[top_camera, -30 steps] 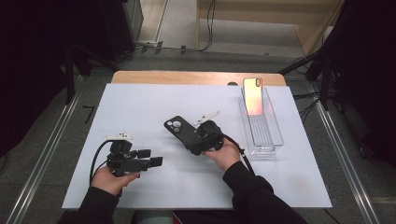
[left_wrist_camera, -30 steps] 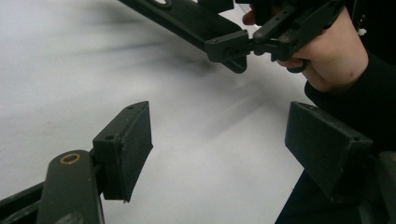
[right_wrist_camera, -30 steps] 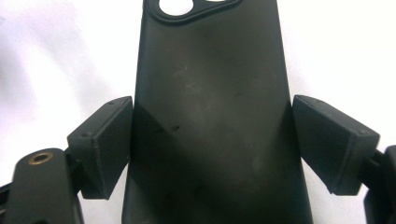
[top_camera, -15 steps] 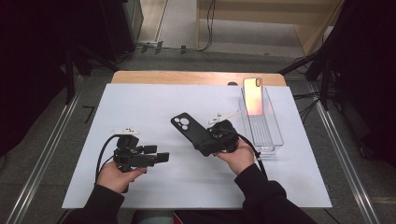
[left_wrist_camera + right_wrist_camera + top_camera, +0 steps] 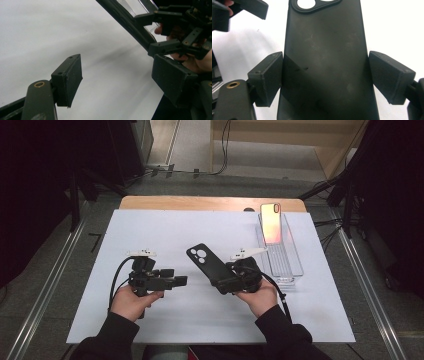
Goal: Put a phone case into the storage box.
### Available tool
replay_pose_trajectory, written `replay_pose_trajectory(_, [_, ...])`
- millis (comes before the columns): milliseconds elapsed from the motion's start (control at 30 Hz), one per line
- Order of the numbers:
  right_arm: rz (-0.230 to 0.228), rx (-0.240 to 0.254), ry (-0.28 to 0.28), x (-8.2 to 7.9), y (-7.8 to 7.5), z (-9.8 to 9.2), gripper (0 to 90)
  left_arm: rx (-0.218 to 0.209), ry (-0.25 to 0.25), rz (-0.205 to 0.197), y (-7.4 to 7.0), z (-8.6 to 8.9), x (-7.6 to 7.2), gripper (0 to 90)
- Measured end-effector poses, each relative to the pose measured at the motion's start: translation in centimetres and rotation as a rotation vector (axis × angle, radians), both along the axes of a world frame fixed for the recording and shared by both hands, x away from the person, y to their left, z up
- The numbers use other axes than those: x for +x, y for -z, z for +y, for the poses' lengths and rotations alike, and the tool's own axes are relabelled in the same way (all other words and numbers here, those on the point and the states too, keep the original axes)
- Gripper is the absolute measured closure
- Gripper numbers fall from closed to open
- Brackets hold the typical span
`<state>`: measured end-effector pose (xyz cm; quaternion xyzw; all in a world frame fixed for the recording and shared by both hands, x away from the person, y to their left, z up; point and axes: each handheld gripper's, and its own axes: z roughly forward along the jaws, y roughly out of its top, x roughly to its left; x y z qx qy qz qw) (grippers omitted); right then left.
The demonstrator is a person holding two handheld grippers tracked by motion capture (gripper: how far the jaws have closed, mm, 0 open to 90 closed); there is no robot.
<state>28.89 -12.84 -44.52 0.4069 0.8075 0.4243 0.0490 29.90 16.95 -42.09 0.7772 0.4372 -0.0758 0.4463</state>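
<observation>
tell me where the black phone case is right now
In the high view the black case is at mid-table, clamped across its width in the right tool, just left of the clear tray and right of the left tool.

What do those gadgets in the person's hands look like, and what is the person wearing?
Each hand-held gripper, left and right, is a matte black block with a handle. Each has two flat, rectangular black pads on short arms fixed with brass-ringed screws. A white three-cornered plate sits on top, and a black cable loops from each. The sleeves are black.
</observation>
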Motion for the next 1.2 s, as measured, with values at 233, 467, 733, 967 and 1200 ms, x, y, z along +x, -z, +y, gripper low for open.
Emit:
replay_pose_trajectory(233, [0.002,0.019,0.026,-0.8,0.5,-0.1,14.7,-0.013,-0.006,-0.001,-0.6,-1.0,0.8,24.6])
replay_pose_trajectory(467, [-0.012,0.046,0.035,-1.2,0.6,0.2,14.7,0.0,-0.023,-0.002,-1.0,-1.7,1.6,24.7])
replay_pose_trajectory(733, [-0.03,0.071,0.057,-1.3,0.6,0.3,14.6,0.005,-0.048,0.014,-1.3,-2.5,2.6,26.1])
replay_pose_trajectory(967, [-0.052,0.089,0.056,-1.5,0.9,0.8,14.4,-0.01,-0.066,0.028,-1.3,-3.4,3.3,27.7])
replay_pose_trajectory(1200, [-0.082,0.11,0.049,-1.8,0.9,1.1,14.1,-0.02,-0.086,0.039,-1.3,-4.2,3.7,37.5])
